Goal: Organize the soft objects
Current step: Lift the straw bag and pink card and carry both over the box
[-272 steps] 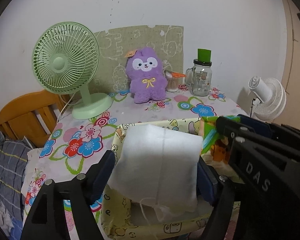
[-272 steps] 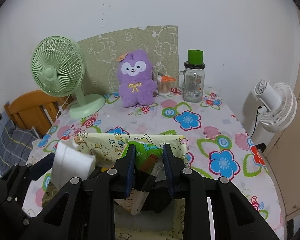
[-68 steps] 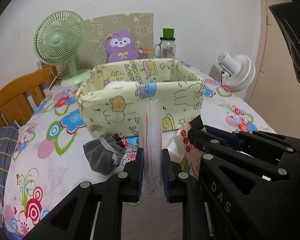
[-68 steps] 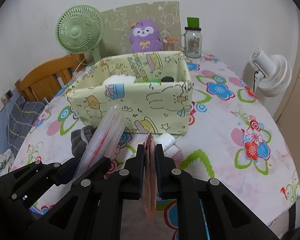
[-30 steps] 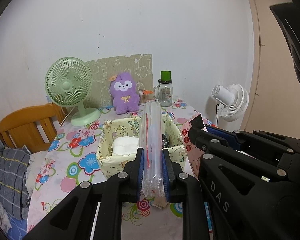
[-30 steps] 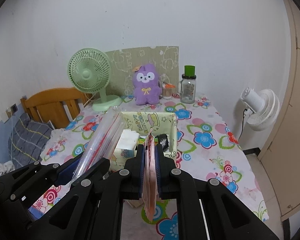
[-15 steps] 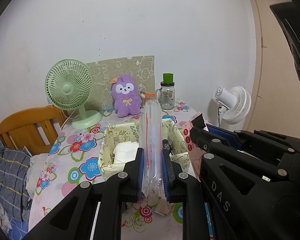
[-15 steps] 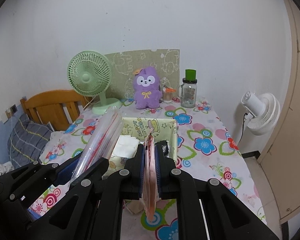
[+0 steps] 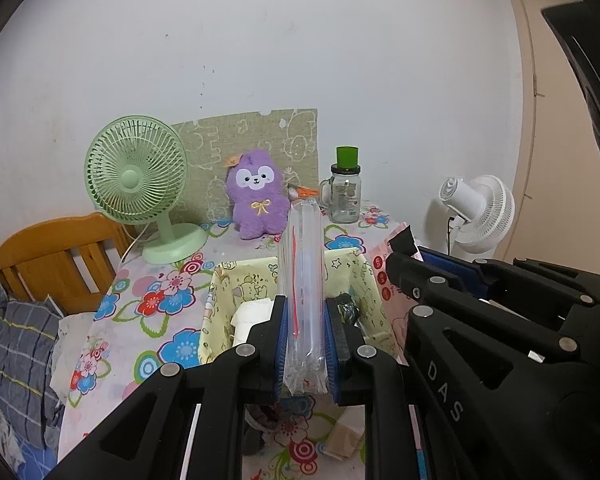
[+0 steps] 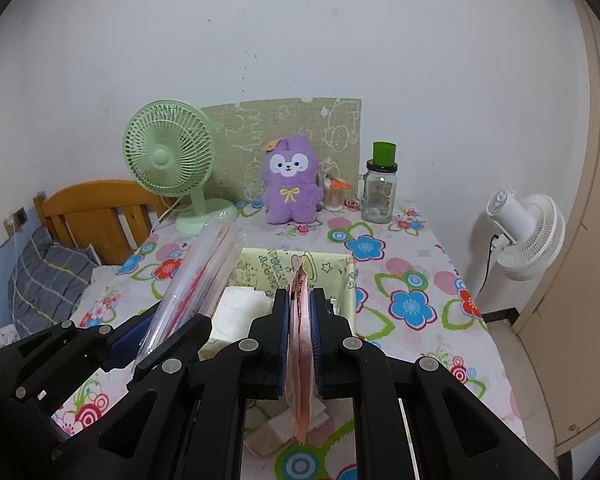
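My left gripper [image 9: 305,308] is shut on a clear plastic zip bag [image 9: 303,280] with a red strip, held upright above the yellow cartoon-print fabric box [image 9: 220,300]. My right gripper [image 10: 299,300] is shut on a flat pink packet [image 10: 299,336], held edge-on over the same box [image 10: 300,260]. White folded pads [image 10: 240,308] and a dark item lie inside the box. The right gripper with the pink packet [image 9: 384,280] shows at the right of the left wrist view; the left gripper's clear bag [image 10: 196,280] shows at the left of the right wrist view.
A green desk fan [image 9: 140,184], a purple plush toy [image 9: 256,196], a glass jar with green lid [image 9: 346,192] and a patterned board stand at the table's back. A white fan [image 10: 524,236] stands off the right edge. A wooden chair [image 9: 52,256] stands left. Small items lie on the flowered cloth [image 10: 412,304] below the grippers.
Both grippers have moved forward and slightly down toward the fabric box, each still holding its bag; the box now sits closer beneath the fingertips.
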Available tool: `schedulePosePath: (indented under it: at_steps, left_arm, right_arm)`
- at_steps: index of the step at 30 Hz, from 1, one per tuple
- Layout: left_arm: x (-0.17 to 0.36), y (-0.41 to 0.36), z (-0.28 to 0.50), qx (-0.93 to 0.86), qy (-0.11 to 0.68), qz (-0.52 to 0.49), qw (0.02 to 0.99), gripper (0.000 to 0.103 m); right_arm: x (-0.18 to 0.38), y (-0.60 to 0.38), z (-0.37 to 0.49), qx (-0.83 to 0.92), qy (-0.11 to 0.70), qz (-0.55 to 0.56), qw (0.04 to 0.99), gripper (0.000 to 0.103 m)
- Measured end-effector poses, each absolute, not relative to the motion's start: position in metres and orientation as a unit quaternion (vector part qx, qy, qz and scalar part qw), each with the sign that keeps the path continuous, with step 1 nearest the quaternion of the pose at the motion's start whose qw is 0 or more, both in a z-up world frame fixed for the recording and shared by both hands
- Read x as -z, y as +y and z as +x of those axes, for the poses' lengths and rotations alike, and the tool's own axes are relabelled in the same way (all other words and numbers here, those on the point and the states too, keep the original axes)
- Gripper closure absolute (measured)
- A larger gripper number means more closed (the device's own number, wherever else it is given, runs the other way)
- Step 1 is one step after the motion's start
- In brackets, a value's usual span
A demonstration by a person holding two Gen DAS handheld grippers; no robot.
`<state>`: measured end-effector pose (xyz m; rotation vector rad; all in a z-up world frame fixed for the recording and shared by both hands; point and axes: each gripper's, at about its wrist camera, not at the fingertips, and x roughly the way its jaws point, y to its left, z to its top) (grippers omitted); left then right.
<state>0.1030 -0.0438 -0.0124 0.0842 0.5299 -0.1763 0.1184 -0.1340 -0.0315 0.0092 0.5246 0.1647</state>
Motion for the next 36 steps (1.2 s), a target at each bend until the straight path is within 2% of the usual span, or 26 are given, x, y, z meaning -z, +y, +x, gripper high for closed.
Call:
schedulePosePath:
  at_steps: [30, 33, 36]
  left_arm:
    - [0.046, -0.034, 0.198, 0.072, 0.303, 0.038, 0.950, 0.088]
    - [0.053, -0.034, 0.206, 0.073, 0.312, 0.040, 0.947, 0.087]
    - [0.058, -0.034, 0.211, 0.076, 0.320, 0.043, 0.944, 0.082]
  right_arm:
    - [0.060, -0.125, 0.214, -0.073, 0.303, 0.012, 0.950, 0.090]
    - [0.062, -0.126, 0.219, -0.072, 0.306, 0.014, 0.949, 0.090]
    - [0.065, -0.127, 0.223, -0.074, 0.309, 0.016, 0.948, 0.090]
